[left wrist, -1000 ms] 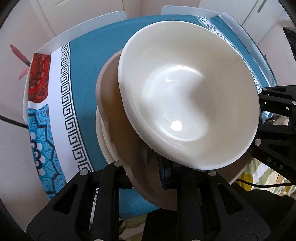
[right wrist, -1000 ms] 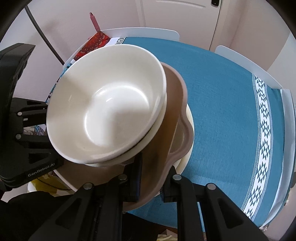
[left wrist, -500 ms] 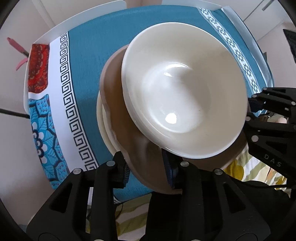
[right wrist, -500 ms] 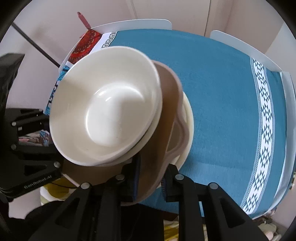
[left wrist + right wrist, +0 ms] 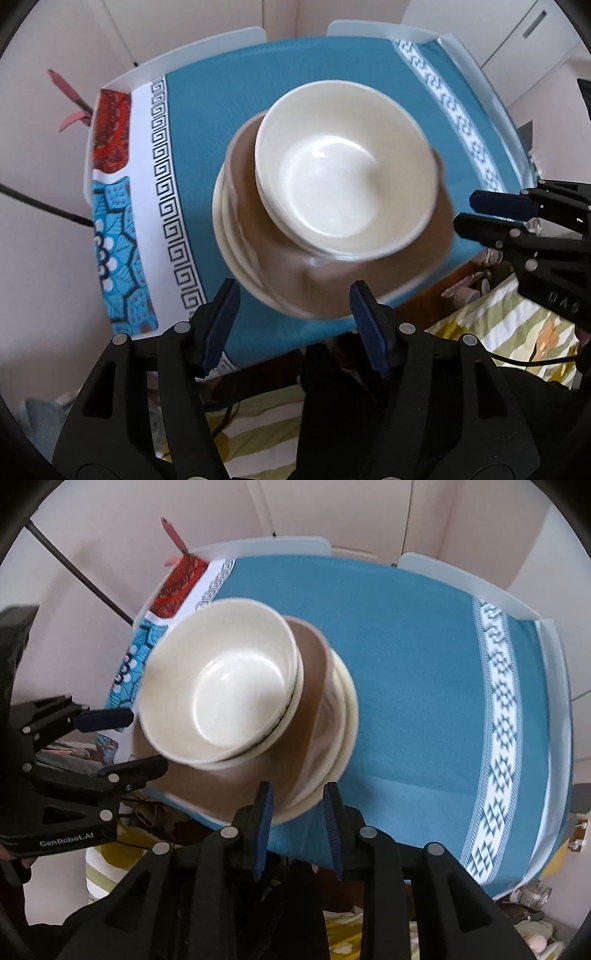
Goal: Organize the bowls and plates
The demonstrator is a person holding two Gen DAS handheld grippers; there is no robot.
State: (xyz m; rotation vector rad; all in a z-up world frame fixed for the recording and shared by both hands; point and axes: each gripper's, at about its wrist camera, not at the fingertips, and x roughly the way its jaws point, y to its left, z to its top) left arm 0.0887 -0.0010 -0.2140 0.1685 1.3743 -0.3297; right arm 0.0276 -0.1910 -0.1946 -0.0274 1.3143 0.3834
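Observation:
A stack stands on the blue tablecloth near the table's front edge: cream plates (image 5: 226, 236) at the bottom, a brown plate (image 5: 280, 273) on them, and nested cream bowls (image 5: 343, 173) on top. The stack also shows in the right wrist view, with the bowls (image 5: 225, 686), the brown plate (image 5: 314, 672) and the cream plates (image 5: 347, 716). My left gripper (image 5: 290, 325) is open and empty, pulled back just off the stack's near rim. My right gripper (image 5: 297, 816) is open and empty, just off the stack's rim on its side.
The blue tablecloth (image 5: 424, 672) covers the table, with a white patterned border (image 5: 166, 177) and a red patch (image 5: 110, 133) at the left end. White chair backs (image 5: 266, 546) stand at the far side. A yellow-green striped fabric (image 5: 491, 332) lies below the front edge.
Both grippers have opened, let go of the brown plate's rim and drawn back. The stack now rests on the table and looks smaller in both views.

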